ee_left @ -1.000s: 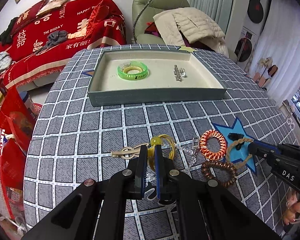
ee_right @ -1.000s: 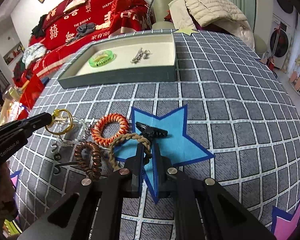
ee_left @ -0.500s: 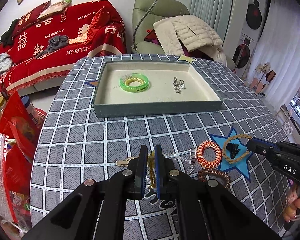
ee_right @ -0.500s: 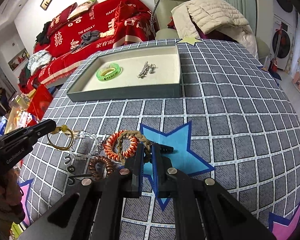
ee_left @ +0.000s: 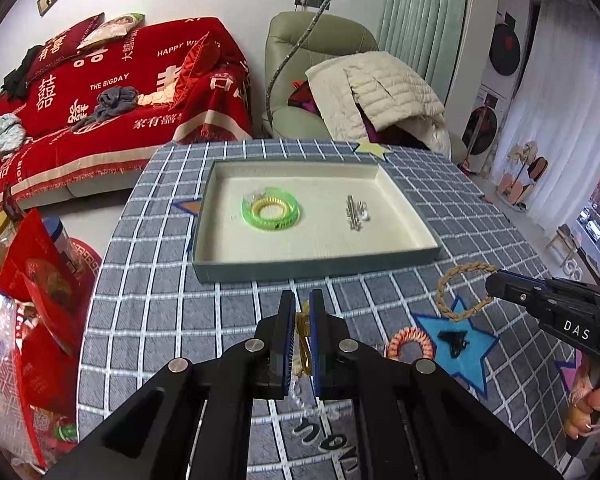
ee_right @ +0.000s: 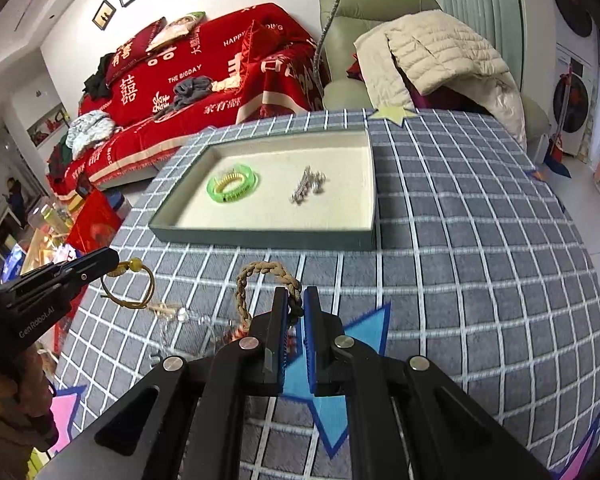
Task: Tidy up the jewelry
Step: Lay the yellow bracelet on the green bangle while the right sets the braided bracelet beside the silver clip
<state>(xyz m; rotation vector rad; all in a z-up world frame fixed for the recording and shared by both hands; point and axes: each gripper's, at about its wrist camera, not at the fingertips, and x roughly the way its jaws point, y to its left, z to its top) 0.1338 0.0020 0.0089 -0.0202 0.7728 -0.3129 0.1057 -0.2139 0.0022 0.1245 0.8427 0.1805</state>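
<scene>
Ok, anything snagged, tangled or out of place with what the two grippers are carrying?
One thing: the yellow cord bracelet in the left gripper seems to trail a clear bead strand down toward the table. The braided bracelet in the right gripper hangs free.

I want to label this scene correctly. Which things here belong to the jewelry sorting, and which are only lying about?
Job:
tray
green bangle
silver piece
braided bracelet, in right gripper
yellow cord bracelet, in left gripper
orange coil bracelet
black clip

Lying about:
red sofa cover
beige jacket
red bags
</scene>
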